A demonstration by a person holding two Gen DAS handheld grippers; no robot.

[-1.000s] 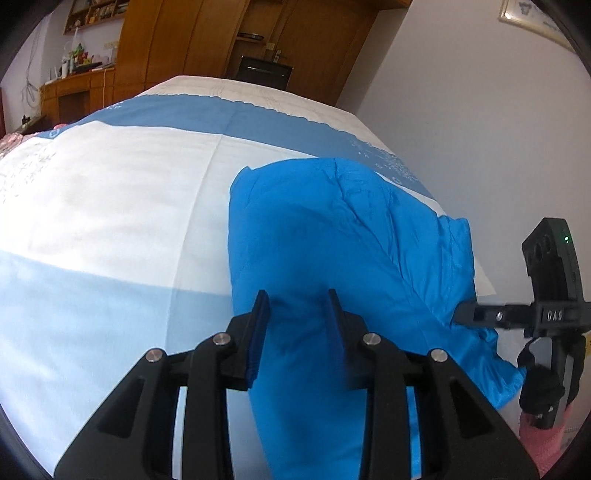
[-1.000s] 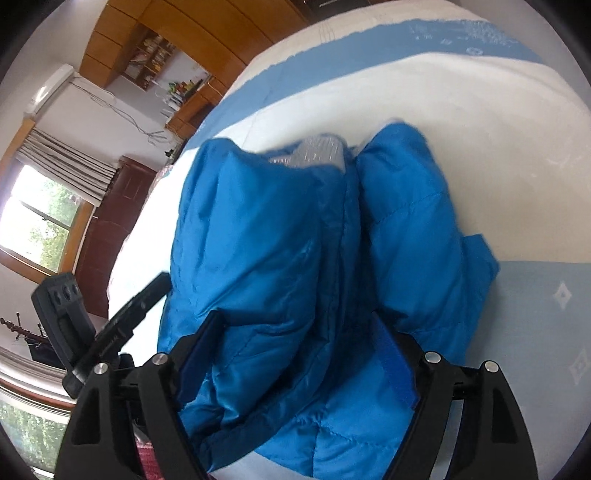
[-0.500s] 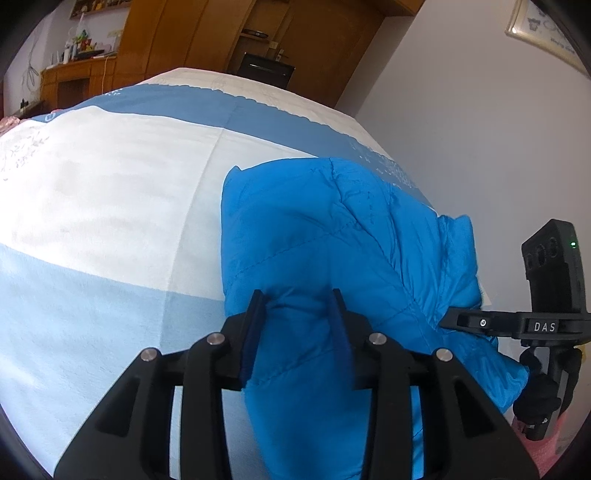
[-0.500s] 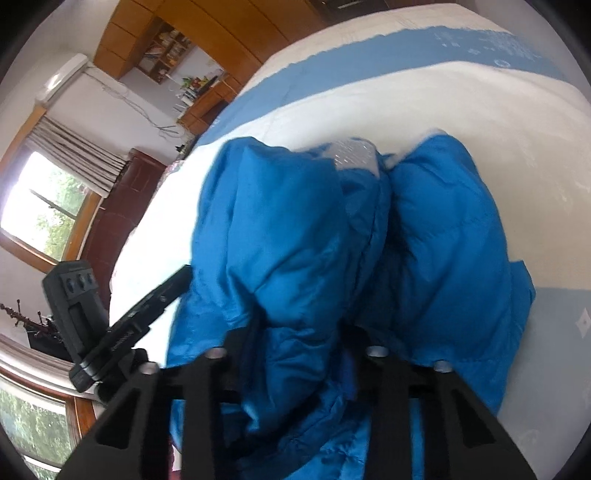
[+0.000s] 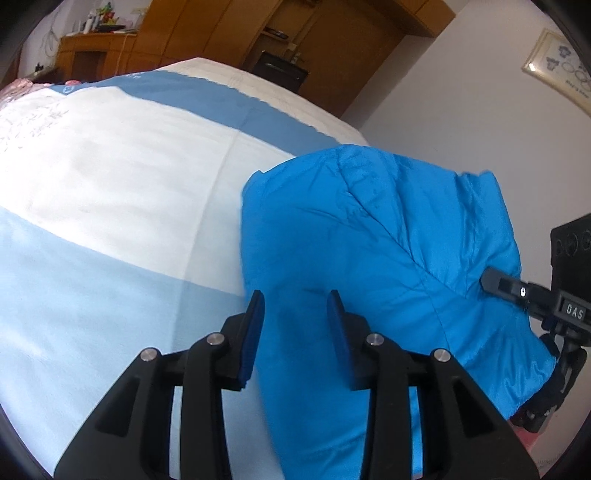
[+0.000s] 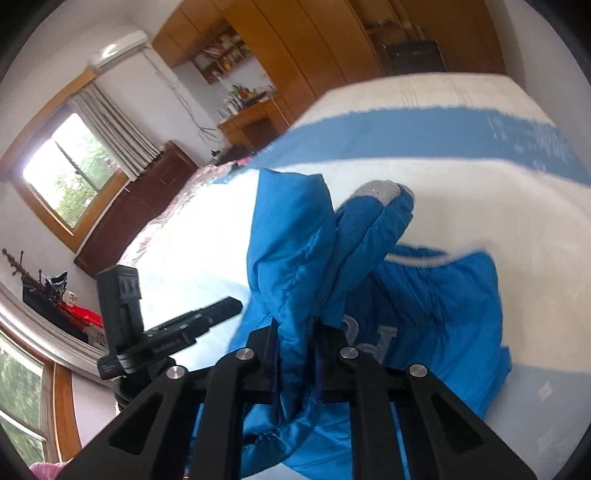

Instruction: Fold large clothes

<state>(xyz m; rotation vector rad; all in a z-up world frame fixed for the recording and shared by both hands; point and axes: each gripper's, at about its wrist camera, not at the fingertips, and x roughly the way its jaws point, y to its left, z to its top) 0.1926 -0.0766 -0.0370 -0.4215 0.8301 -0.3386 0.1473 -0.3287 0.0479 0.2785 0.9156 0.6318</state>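
Note:
A bright blue padded jacket lies on the bed near its right edge. My left gripper is shut on a fold of the jacket's near edge, its blue pads pressing the thick fabric from both sides. In the right wrist view my right gripper is shut on a bunched part of the jacket and holds it lifted above the bed, so the fabric stands up in two folds with grey lining at the top. The rest of the jacket lies on the bed behind.
The bed has a white and blue striped cover. A white wall runs close along the bed's right side. Wooden wardrobes stand beyond the bed. A window and a dark cabinet stand on the far side.
My right gripper has shut on the jacket and lifted it off the bed. The left gripper has stayed shut on the jacket's edge while that side of the jacket rose.

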